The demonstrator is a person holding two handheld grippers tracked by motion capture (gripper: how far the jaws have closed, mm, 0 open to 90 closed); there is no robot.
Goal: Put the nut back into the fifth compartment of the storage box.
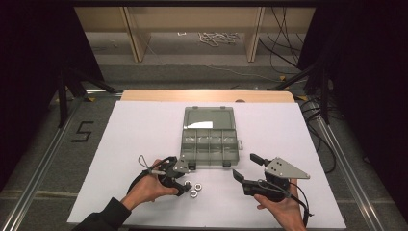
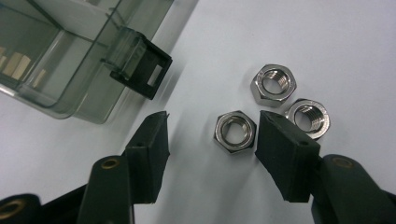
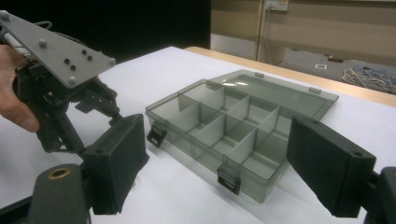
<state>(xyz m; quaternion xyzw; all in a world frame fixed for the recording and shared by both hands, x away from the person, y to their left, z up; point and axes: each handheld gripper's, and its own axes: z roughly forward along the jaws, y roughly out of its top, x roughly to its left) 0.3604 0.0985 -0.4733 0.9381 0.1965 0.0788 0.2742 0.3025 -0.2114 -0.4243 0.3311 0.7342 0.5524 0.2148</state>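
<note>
A hex nut (image 2: 235, 133) lies between the left tool's (image 2: 212, 135) spread, untouching jaws; the right tool (image 3: 212, 163) gapes empty.

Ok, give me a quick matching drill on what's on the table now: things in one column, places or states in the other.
1. left gripper
2. right gripper
3. box
4. nuts

A. lid open, at mid-table
B. jaws wide, nothing between them
C. loose on the white sheet
D. jaws either side of one nut

Pairs: 1-D, 2-B, 3-A, 4-C
</note>
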